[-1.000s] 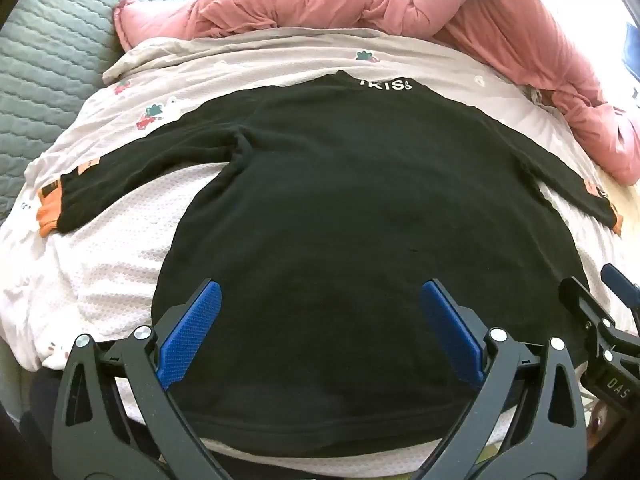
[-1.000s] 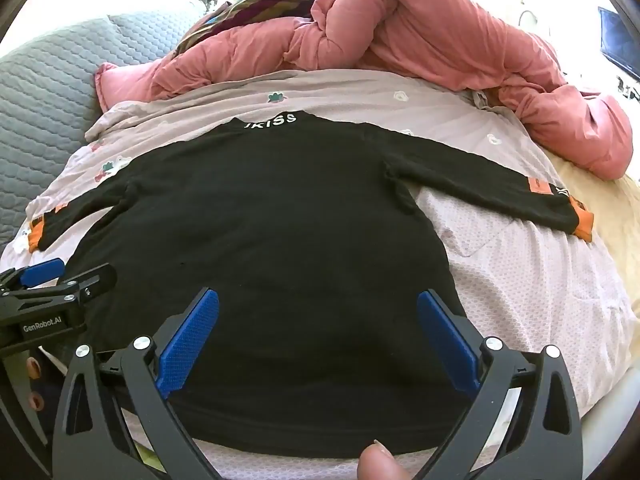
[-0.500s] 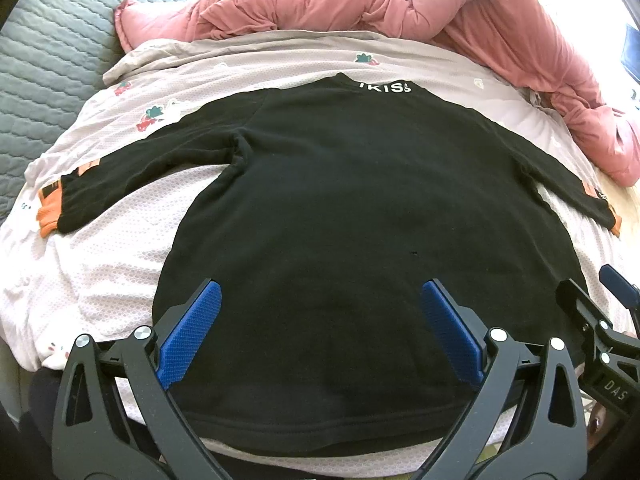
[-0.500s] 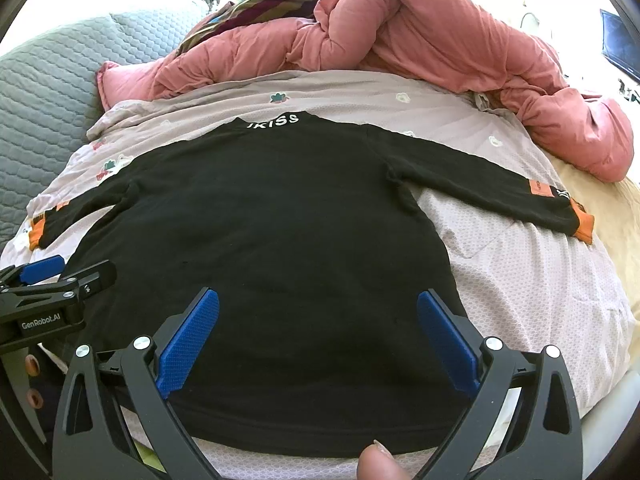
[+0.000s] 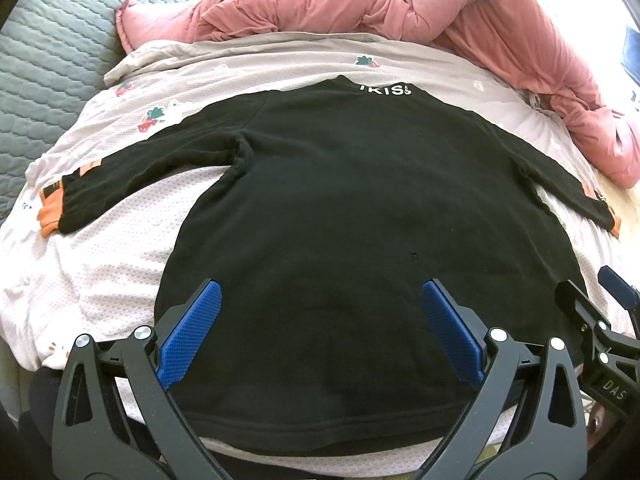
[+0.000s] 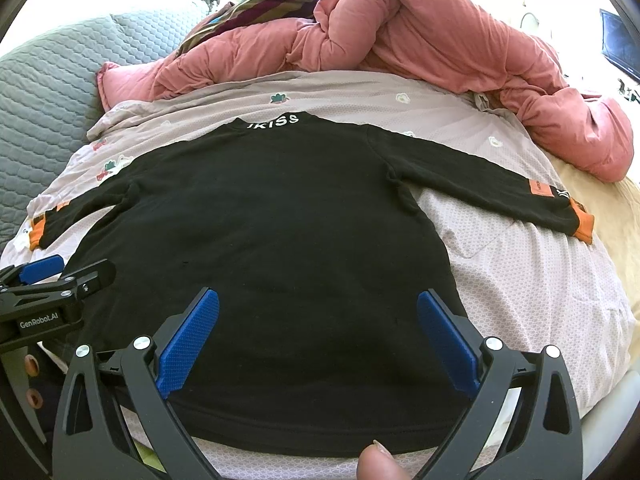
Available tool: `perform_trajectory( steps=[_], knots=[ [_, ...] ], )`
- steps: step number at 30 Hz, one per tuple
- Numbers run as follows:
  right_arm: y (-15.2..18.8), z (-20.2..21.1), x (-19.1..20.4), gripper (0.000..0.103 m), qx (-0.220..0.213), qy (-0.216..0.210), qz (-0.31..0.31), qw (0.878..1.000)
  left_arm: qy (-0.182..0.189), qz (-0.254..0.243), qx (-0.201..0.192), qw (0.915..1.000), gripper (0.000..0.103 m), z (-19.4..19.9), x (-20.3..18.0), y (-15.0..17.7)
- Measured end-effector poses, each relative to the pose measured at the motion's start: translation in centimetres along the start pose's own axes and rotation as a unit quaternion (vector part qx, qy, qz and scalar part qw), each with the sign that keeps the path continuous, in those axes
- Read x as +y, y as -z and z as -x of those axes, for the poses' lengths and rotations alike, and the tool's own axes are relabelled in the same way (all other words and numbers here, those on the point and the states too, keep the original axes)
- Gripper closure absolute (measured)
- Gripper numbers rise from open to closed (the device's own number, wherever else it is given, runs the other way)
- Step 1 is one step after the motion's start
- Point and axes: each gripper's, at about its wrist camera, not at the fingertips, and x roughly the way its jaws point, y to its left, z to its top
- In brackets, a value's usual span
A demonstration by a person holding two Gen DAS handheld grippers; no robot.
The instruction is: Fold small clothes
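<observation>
Blue-padded, the left gripper (image 5: 318, 334) and right gripper (image 6: 318, 338) hover spread wide and empty above the hem, apparently poised for a first fold. Beyond, the black sweater (image 6: 260, 240) lies flat on the bed (image 6: 540, 300), sleeves outstretched, below a pink duvet (image 6: 440, 40).

Black sweater (image 5: 360, 216) dead centre, white lettering at its collar (image 5: 385, 89), orange cuffs (image 5: 50, 212) at the sleeve ends and an orange patch (image 6: 537, 187) on one sleeve. Under it, a pale pink sheet (image 5: 112, 248) with a fine honeycomb print, and little red-and-green motifs toward the far side. Beyond that, a salmon-pink duvet (image 6: 420, 44), bunched. Grey quilted cover (image 6: 44, 80) on the left, diamond-stitched. A striped cloth (image 6: 264, 4) in teal, olive and maroon. Fingers (image 5: 190, 336) black with blue textured pads.
</observation>
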Motion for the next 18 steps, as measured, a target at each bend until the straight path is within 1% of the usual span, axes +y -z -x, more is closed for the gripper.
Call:
perform_trajectory(
  steps=[18],
  knots=[
    [-0.09,0.0,0.23,0.004,-0.002,0.001,-0.003,1.0,0.0,0.002,-0.001,1.0,0.009,-0.06,0.26,0.17]
  ],
)
